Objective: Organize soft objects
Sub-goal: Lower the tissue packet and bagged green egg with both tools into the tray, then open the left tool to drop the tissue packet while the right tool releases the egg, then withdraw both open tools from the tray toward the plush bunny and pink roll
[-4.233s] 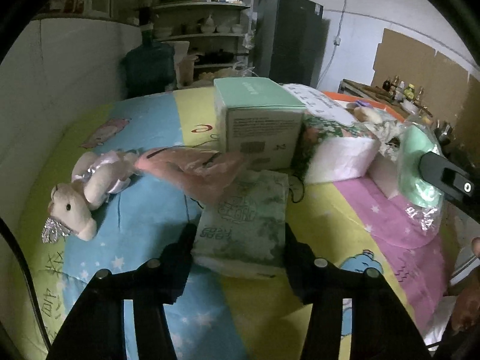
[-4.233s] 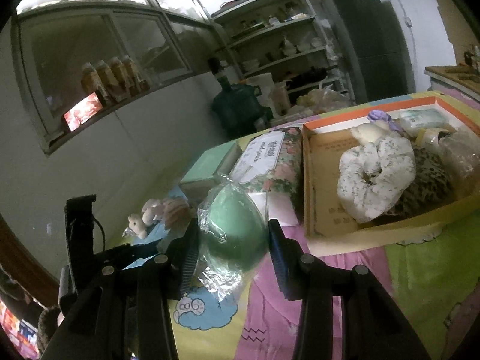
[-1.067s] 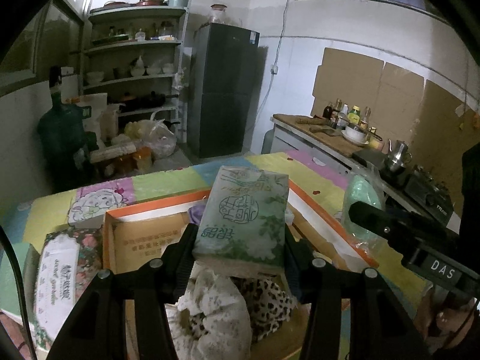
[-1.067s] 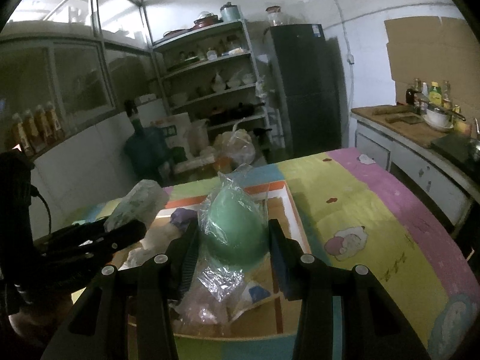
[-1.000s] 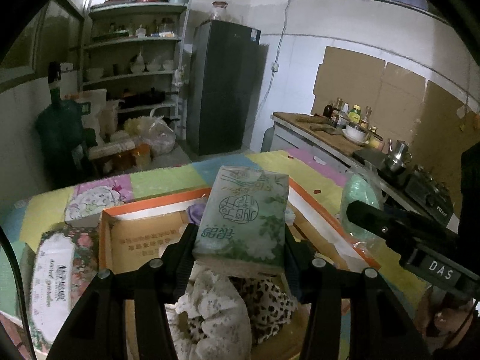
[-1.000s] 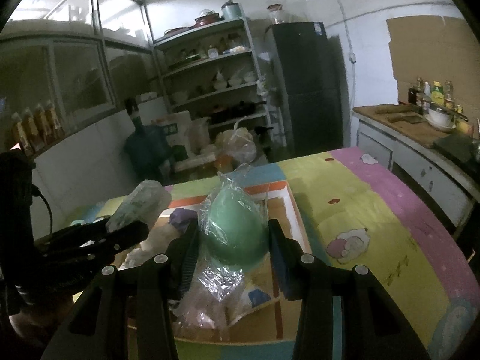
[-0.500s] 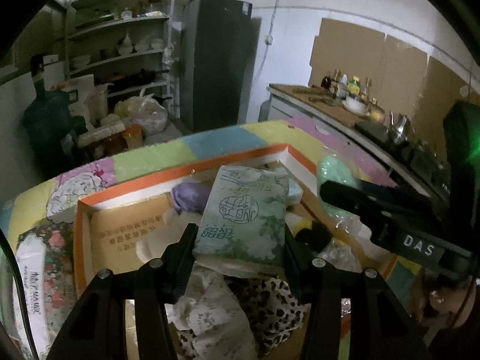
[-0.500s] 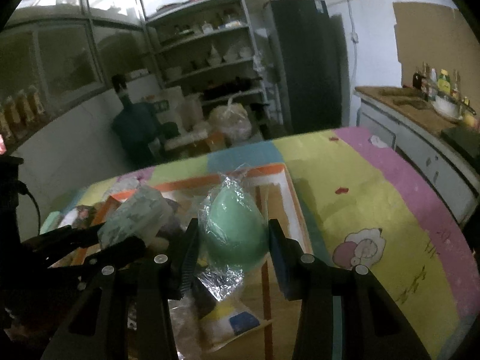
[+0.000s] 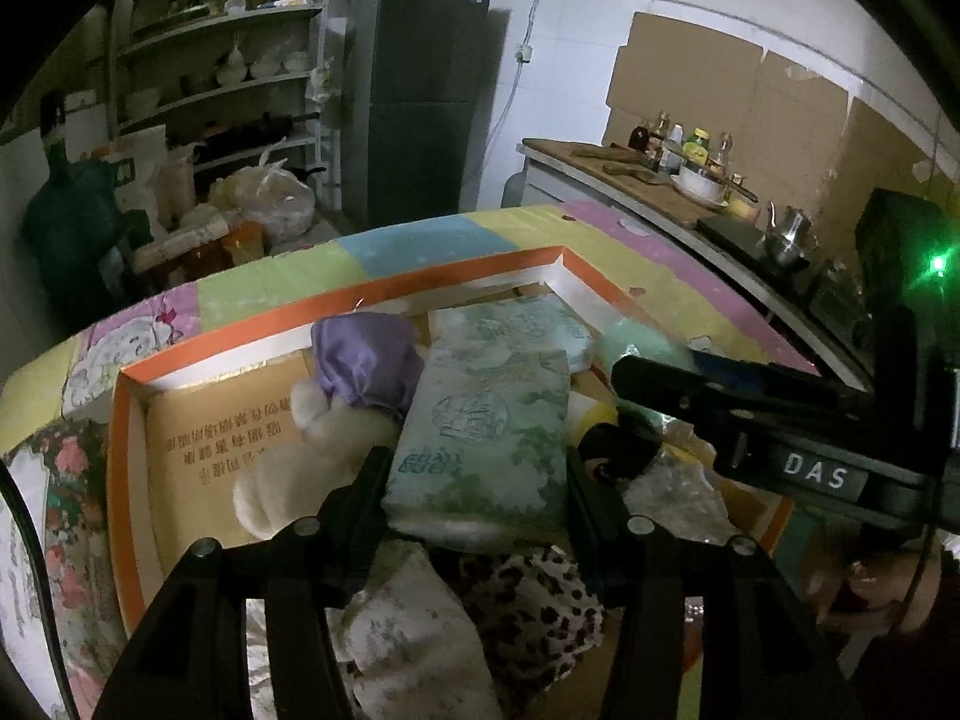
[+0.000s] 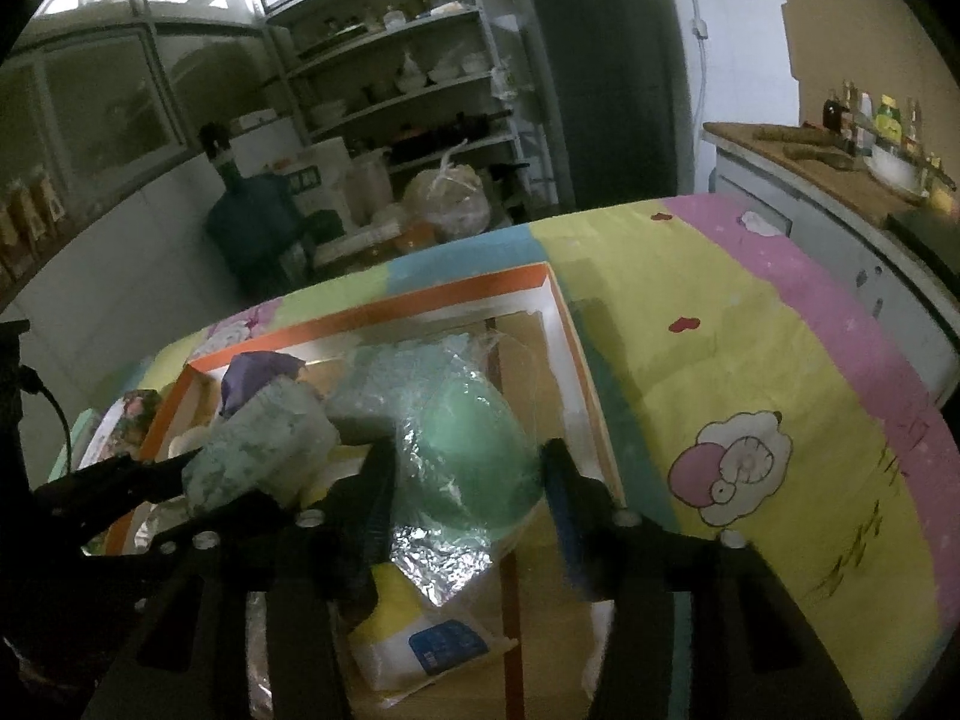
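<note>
A cardboard box with an orange rim [image 9: 336, 300] lies on the patchwork cloth. My left gripper [image 9: 474, 468] hangs over the box's middle with a green-printed tissue pack [image 9: 486, 420] between its pads. Its jaws are opening slightly, and both pads still touch the pack, which rests on the soft things below. My right gripper [image 10: 467, 456] is at the box's right side. Its jaws are opening, and a green egg-shaped sponge in clear wrap [image 10: 474, 450] sits loose between them. In the left wrist view that sponge [image 9: 636, 342] shows behind the right gripper's black finger [image 9: 690, 384].
The box holds a purple soft piece [image 9: 366, 360], a cream plush [image 9: 324, 438], a leopard-print cloth [image 9: 534, 612], a second tissue pack [image 9: 516, 324] and a white-and-yellow packet [image 10: 432, 636]. A floral wipes pack [image 9: 54, 480] lies left of the box. Bare patchwork cloth [image 10: 720, 360] stretches to the right.
Both grippers came down into the box with their loads. The right jaws have spread away from the green sponge. The tissue pack now lies lower, on the things in the box.
</note>
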A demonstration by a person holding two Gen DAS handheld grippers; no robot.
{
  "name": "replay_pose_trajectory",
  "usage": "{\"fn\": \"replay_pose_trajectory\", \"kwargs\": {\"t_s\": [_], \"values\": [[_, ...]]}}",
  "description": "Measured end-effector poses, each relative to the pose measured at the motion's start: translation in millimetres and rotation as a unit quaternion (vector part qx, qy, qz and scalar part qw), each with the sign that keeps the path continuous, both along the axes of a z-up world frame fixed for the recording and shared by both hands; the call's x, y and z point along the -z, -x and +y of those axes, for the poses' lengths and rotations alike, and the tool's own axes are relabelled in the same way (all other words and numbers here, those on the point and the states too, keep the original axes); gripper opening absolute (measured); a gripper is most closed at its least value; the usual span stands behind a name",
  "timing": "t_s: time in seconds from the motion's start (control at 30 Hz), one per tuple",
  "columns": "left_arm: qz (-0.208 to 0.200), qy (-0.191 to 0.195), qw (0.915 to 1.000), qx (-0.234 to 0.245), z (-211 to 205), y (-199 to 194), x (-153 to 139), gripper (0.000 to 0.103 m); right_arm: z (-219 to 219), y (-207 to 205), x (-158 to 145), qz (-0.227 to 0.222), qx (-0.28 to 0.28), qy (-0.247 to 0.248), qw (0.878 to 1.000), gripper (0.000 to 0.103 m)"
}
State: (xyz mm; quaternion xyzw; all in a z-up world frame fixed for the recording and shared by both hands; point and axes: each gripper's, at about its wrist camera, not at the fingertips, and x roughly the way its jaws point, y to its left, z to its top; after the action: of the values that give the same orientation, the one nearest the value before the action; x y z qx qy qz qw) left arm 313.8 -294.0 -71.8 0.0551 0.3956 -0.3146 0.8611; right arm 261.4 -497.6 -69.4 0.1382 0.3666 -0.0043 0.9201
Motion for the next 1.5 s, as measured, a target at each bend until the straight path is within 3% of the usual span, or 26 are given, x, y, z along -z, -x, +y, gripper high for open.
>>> {"fn": "replay_pose_trajectory", "kwargs": {"t_s": [0.13,0.23,0.43,0.8,1.0,1.5], "values": [[-0.001,0.033,0.9995,0.000,9,5,-6,0.077,-1,7,-7,-0.020,0.003,-0.005,1.000,0.071],[-0.009,0.051,0.9987,-0.002,17,12,-13,0.081,-2,16,-14,-0.033,0.011,-0.011,0.999,0.071],[-0.039,0.072,0.9966,-0.001,28,36,-34,0.081,2,40,-30,-0.062,0.024,-0.023,0.998,0.071],[-0.083,0.105,0.9910,-0.010,65,79,-63,0.081,40,87,-57,-0.105,0.021,0.006,0.994,0.071],[-0.105,0.118,0.9870,-0.032,97,101,-72,0.087,70,113,-68,-0.131,0.010,0.007,0.991,0.072],[-0.127,0.125,0.9785,-0.104,194,138,-77,0.087,151,138,-74,-0.150,-0.040,-0.024,0.988,0.072]]}}
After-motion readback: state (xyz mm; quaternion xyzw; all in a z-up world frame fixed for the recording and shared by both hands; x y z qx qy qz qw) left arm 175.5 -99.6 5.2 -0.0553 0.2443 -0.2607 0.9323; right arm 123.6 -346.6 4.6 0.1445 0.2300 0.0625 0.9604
